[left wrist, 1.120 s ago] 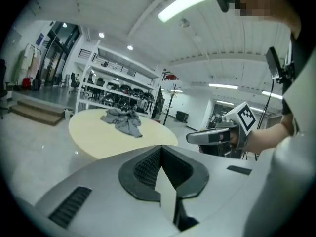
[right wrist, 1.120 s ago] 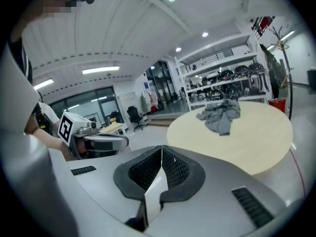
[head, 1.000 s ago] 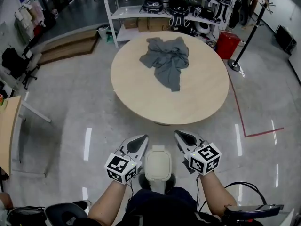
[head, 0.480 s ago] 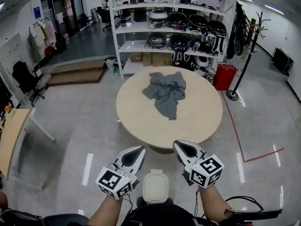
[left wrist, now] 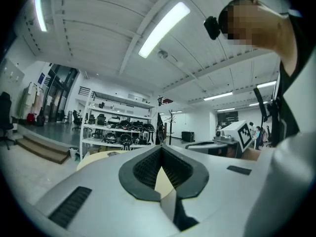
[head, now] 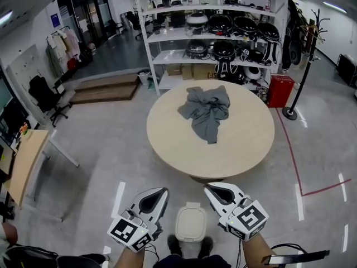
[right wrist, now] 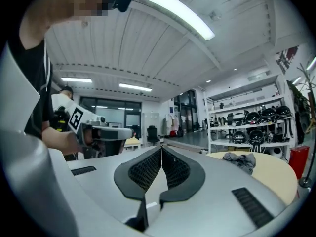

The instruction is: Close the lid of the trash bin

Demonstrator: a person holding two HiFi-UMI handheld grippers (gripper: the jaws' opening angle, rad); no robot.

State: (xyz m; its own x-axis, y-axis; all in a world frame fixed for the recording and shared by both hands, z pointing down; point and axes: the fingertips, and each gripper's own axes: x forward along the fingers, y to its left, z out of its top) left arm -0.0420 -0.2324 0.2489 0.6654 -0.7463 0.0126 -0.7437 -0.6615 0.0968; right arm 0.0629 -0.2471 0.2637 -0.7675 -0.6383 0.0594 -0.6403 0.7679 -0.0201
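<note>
Now | view raised; trash bin lid (head: 191, 221) down | left gripper (head: 161, 191), right gripper (head: 210, 187) clenched empty | task likely complete

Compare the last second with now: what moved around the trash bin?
The head view has lifted and backed off, so the trash bin looks smaller and lower. The left gripper and right gripper sit lower in frame too, still flanking it, shut, holding nothing. The bin stays closed; the grey cloth lies unmoved on the round table.
</note>
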